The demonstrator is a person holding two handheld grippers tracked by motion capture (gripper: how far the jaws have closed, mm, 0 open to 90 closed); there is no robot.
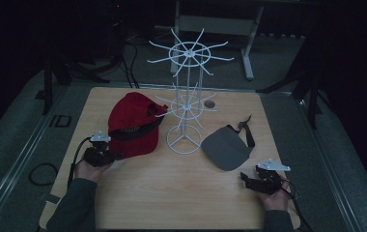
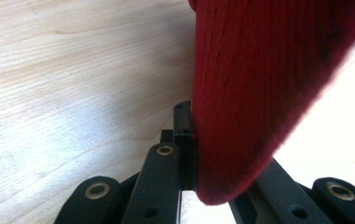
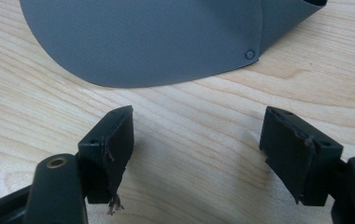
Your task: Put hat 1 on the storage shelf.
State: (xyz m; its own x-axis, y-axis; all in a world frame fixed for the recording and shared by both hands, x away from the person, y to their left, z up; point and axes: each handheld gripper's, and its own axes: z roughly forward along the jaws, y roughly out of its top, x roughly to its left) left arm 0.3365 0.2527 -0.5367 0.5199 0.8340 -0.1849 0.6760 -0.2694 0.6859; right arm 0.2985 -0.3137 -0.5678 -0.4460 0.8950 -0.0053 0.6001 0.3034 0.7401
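Left gripper (image 1: 105,155) we hold at the near-left of the table (image 1: 172,203), and its jaws are clamped on the brim of the red cap (image 1: 134,123). From the high view, the cap lies just beyond this gripper, crown toward the far side, brim toward us, and its right edge is close to the base of the white rack (image 1: 185,104). We see the left hand (image 1: 86,170) under the gripper w/ cable going off the table edge.

Left gripper view gives what the high view cannot: the red cap (image 2: 259,93) brim stands on edge between the two pads, one black pad pressed flat against the ribbed cloth, no gap visible on that side. The other pad is hidden behind the cloth, so its contact we cannot see directly.

Right gripper (image 1: 259,180) is at the near-right, held by the right hand (image 1: 274,198), jaws wide apart w/ nothing between them. The grey visor (image 1: 227,149) lies just beyond it, near but not touching. In the right gripper view, the gripper (image 3: 196,135) has bare wood between the pads, and the visor (image 3: 143,42) edge curves a bit ahead of the tips; a small rivet is seen at its corner, and worn padding hangs from the left pad. The high view alone shows the visor's black strap pointing to the far side.
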